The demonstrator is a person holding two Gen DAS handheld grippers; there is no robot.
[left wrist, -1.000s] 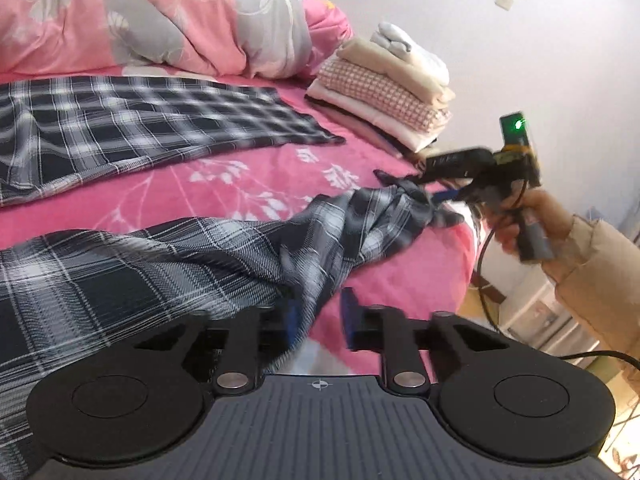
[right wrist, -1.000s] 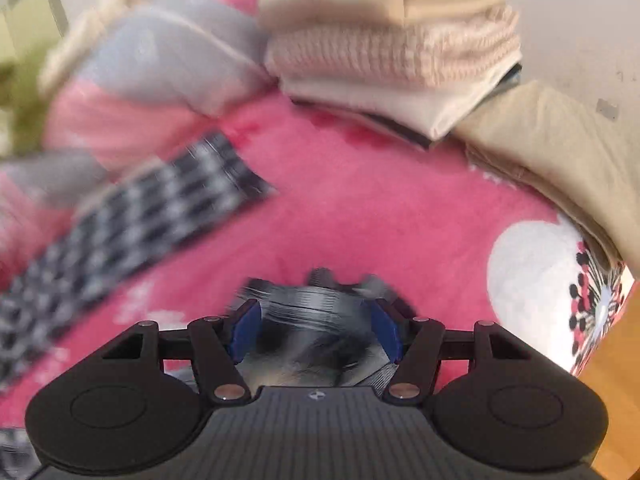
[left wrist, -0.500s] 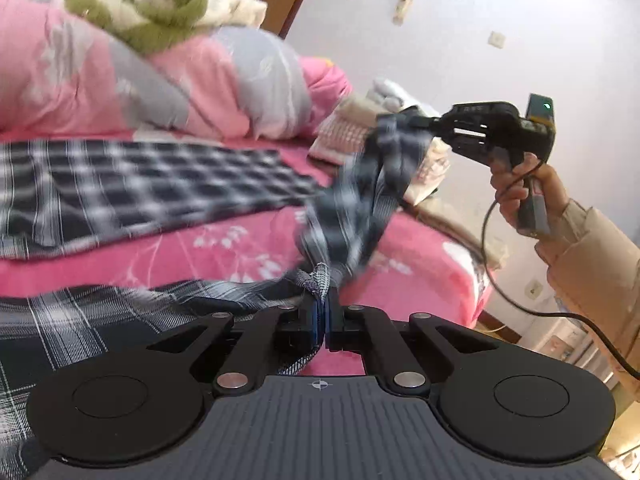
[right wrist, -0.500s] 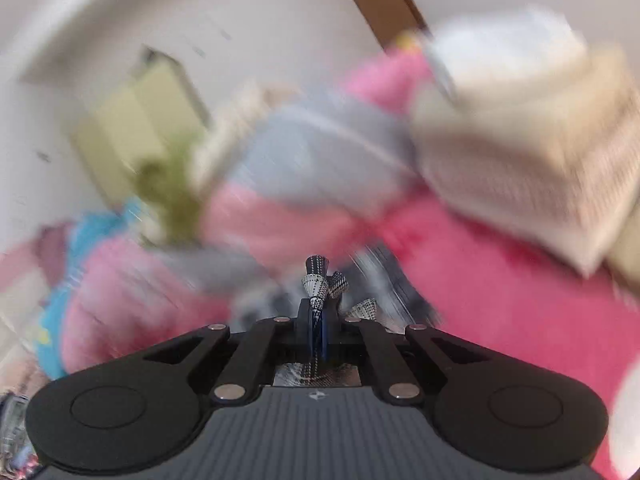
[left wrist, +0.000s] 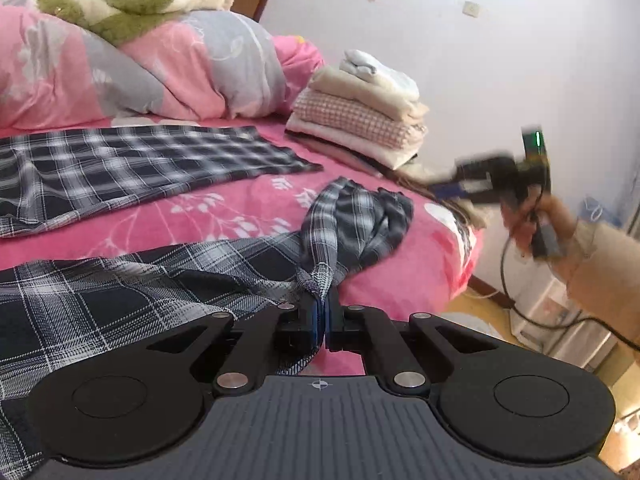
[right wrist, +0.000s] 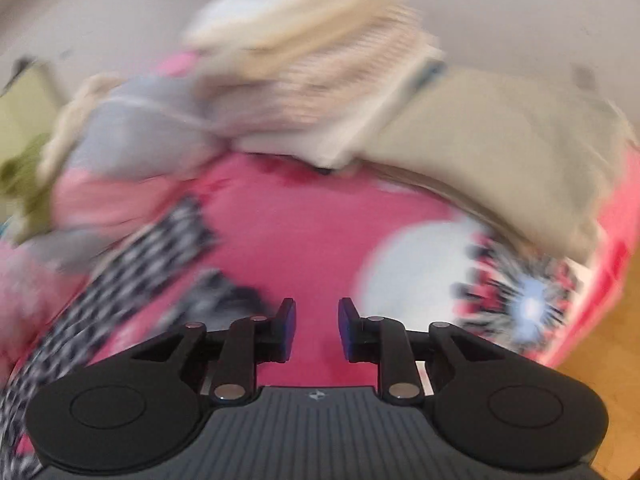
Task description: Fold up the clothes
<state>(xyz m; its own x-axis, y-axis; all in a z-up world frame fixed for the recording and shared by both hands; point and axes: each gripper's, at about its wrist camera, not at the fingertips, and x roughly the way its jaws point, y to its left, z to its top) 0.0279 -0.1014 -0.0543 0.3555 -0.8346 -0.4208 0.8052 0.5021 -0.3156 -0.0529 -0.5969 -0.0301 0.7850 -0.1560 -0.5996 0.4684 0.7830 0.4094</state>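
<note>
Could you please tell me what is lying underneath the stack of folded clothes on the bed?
The stack of folded clothes rests on a dark flat item whose edge shows, over the pink bedsheet. What that dark item is stays hidden by the stack.

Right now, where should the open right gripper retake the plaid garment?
On the bunched end lying loose on the pink sheet, coming from the bed's right edge. The raised folds give the right gripper an edge to pinch; the left gripper already clamps the nearer part.

bed [left wrist: 256, 204]: pink floral sheet | on it: plaid garment [left wrist: 120, 168], folded stack [left wrist: 360, 120], quilt [left wrist: 160, 68]
</note>
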